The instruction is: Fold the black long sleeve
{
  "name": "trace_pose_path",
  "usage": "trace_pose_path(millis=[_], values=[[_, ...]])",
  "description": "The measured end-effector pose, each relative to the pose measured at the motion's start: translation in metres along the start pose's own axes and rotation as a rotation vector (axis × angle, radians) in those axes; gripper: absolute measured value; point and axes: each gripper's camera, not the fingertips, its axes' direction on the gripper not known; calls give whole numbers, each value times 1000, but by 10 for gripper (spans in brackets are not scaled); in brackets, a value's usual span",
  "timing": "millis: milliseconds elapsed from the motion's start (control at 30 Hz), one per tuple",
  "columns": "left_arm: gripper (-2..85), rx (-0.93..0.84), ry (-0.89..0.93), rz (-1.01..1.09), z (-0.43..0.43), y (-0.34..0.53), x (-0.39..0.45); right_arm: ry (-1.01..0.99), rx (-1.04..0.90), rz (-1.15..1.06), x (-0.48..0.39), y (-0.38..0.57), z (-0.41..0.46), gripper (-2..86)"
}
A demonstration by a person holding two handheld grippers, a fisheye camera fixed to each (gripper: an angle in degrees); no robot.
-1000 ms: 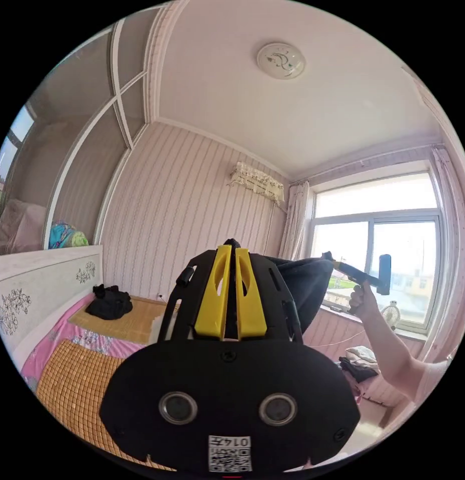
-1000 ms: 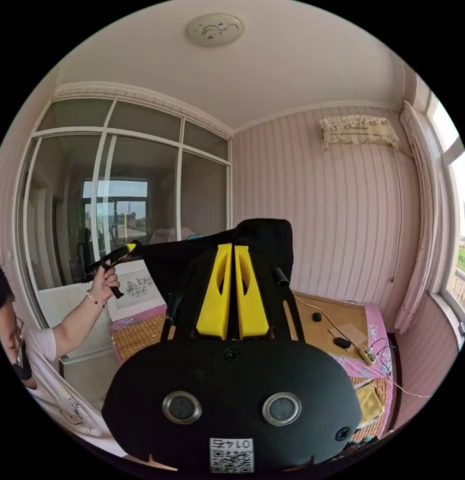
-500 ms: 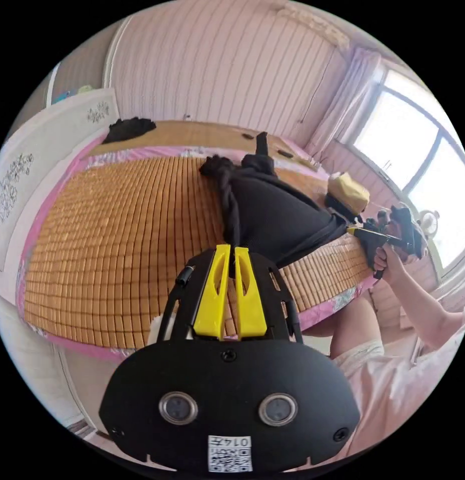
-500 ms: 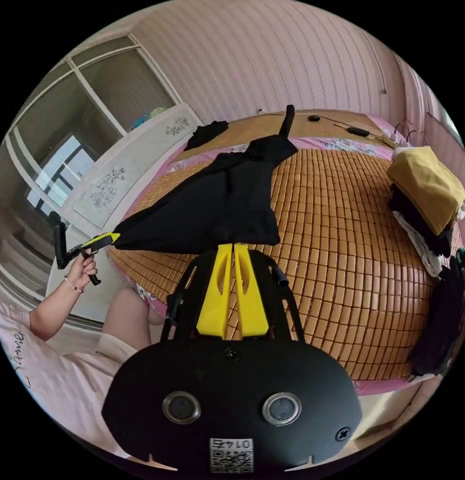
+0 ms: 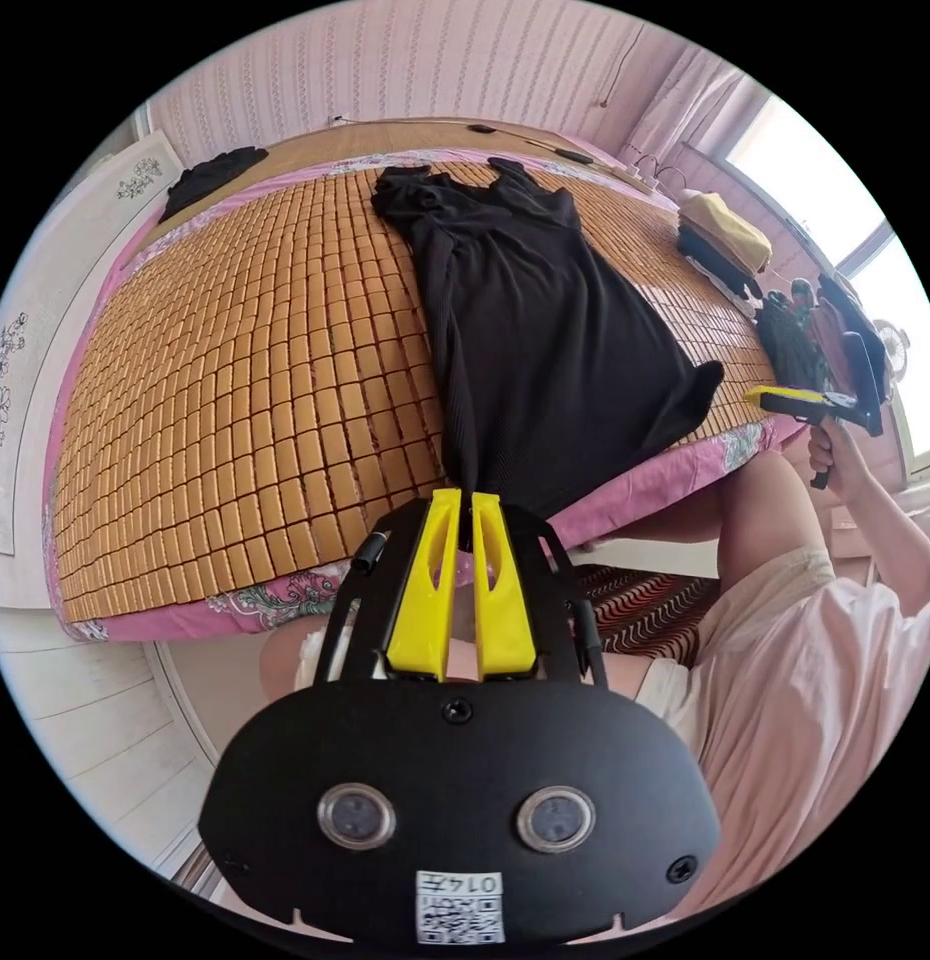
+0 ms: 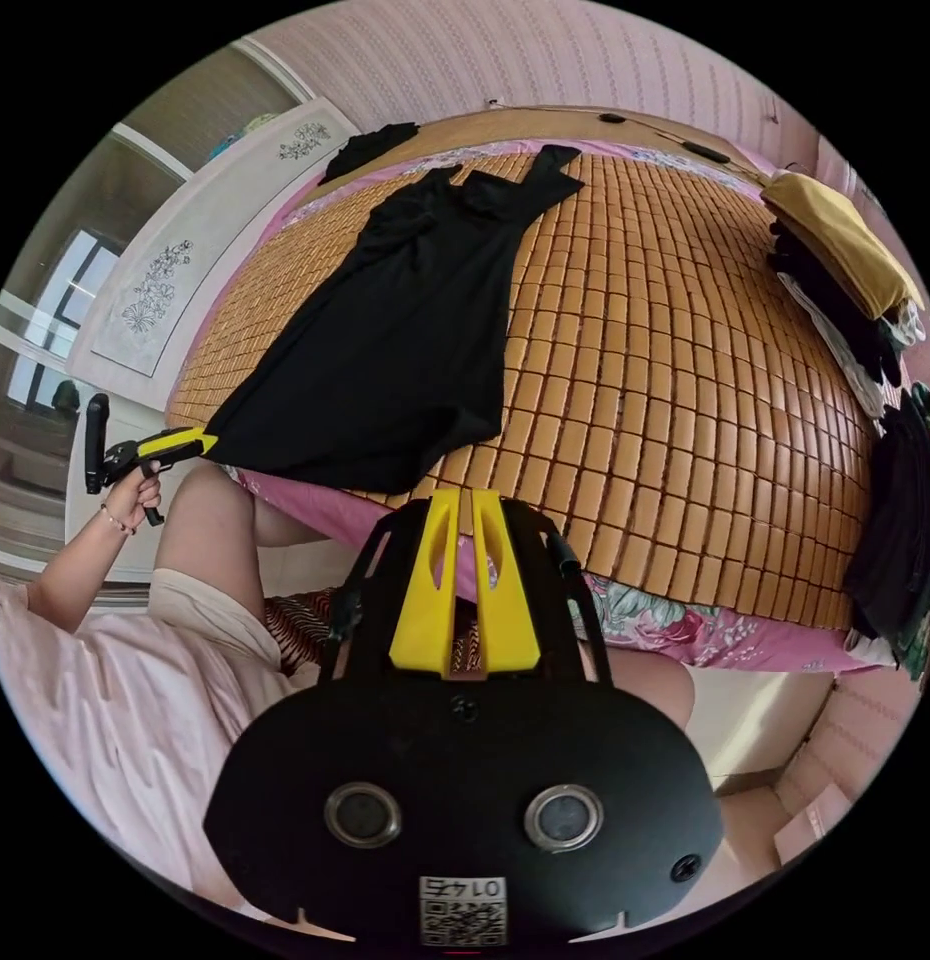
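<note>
Beyond both claws, black garment (image 6: 405, 330) lies on mat (image 6: 665, 380).

A bed (image 5: 95, 600) with a woven mat (image 5: 235, 380) and a pink flowered sheet (image 6: 685, 625) stands against pink striped walls (image 5: 435, 60). Its white headboard (image 6: 175, 290) carries flower drawings. A bright window (image 5: 835, 190) gives daylight.

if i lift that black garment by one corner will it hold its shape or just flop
Likely flop: the black garment lies flat and creased on the mat, its hem draping over the bed edge. It probably slides easily on the smooth tiles. It looks thin, so probably light.
</note>
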Motion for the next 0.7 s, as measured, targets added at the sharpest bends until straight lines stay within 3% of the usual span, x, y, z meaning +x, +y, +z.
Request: trace_pose_path(millis=[133, 267, 333, 467, 700], values=[[-1, -32, -16, -4, 17, -18, 5, -45, -7, 54, -4, -48, 9, 117], [-1, -52, -23, -37, 33, -36, 5, 93, -175, 93, -8, -68, 42, 74], [-1, -59, -9, -54, 40, -41, 3, 127, -153, 83, -11, -70, 38, 46], [0, -66, 9, -10, 40, -50, 9, -9, -172, 69, -6, -66, 17, 13], [38, -150, 31, 38, 62, -58, 17, -56, -240, 35, -11, -41, 10, 21]])
